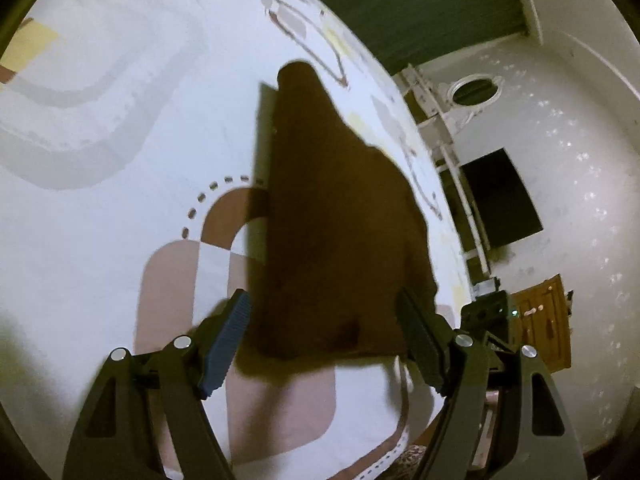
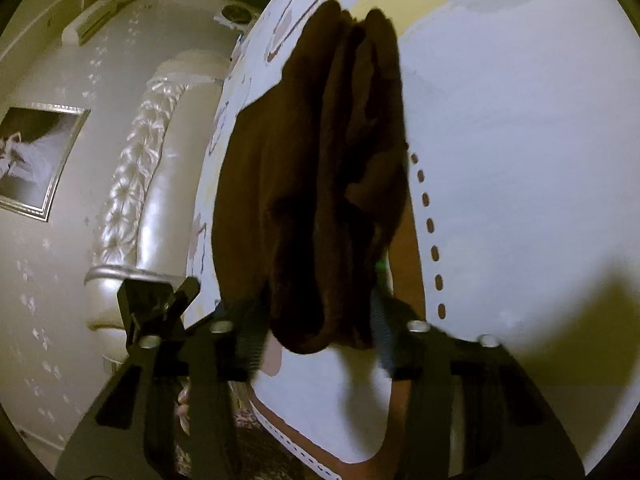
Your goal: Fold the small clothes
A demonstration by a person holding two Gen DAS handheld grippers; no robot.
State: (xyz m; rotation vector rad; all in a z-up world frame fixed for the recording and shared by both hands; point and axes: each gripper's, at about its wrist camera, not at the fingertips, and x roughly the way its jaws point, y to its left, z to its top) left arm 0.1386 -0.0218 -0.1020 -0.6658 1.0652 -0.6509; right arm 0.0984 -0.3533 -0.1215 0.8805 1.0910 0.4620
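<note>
Left wrist view: my left gripper (image 1: 324, 322) stands with its jaws wide apart, the blue ribbed pad (image 1: 226, 344) on one side and the black pad (image 1: 420, 340) on the other, neither pressing on anything. Ahead of them lies the dark brown fabric garment (image 1: 340, 216), spread fairly flat on the white bedsheet printed with beige and pink rounded shapes (image 1: 100, 220). Its near hem sits between the fingertips but is not clamped. The cloth tapers toward the far end, and one long edge looks straight, as if a fold were already laid there; I judge this only from the outline.

Right wrist view: my right gripper (image 2: 316, 344) is closed on the near end of the same dark brown fabric garment (image 2: 320, 168), which bunches in several lengthwise pleats between the fingers. The cloth runs away from the jaws across the sheet toward the cream padded headboard (image 2: 160, 184) at the bed's edge.

Progress, as I judge it: the garment is laid out and partly narrowed, one end held, the other released. A final fold into a compact shape, and smoothing, appear still to be done
</note>
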